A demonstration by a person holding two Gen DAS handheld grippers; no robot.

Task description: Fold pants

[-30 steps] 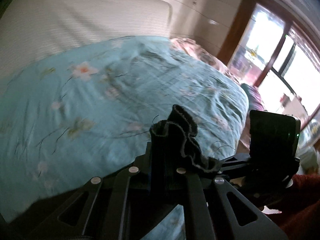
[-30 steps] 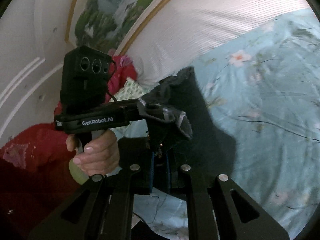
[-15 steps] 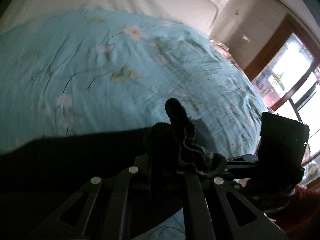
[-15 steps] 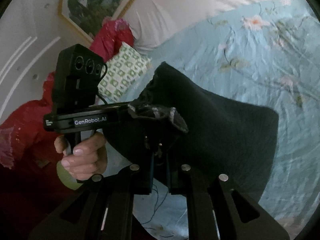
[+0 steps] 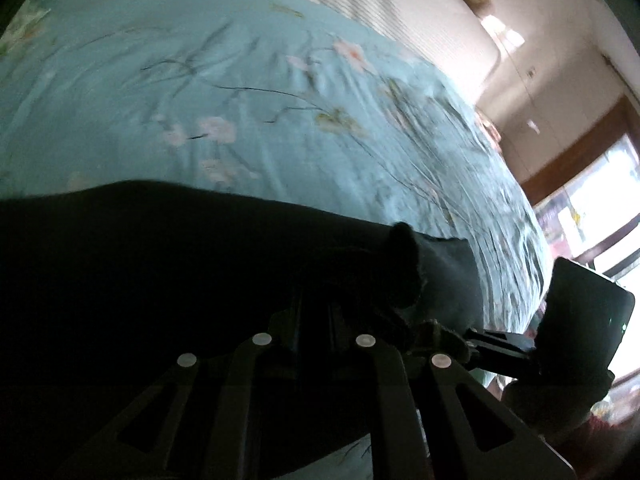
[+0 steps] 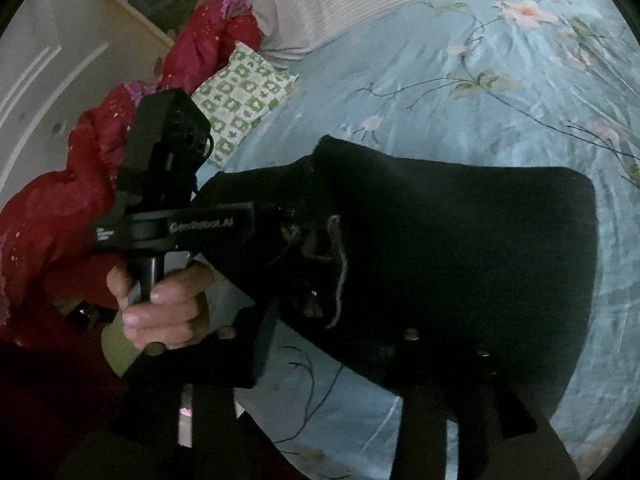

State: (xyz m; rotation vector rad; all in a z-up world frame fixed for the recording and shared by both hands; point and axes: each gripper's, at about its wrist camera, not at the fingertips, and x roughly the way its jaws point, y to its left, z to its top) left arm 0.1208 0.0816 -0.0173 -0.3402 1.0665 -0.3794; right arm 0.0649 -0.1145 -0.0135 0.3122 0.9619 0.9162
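My left hand-held gripper (image 5: 316,320) pinches the black pants (image 6: 460,248), its jaws opening; the right hand-held gripper (image 6: 336,344) spreads, cloth between, over the bed (image 5: 240,92).

The blue flowered bedspread (image 6: 500,92) lies bare across the upper right of the right wrist view, with lots of room to pass. The dark pants (image 6: 460,248) fill the middle. At the upper left, a green checked pillow (image 6: 244,96) and a red blanket (image 6: 60,208) block the way.
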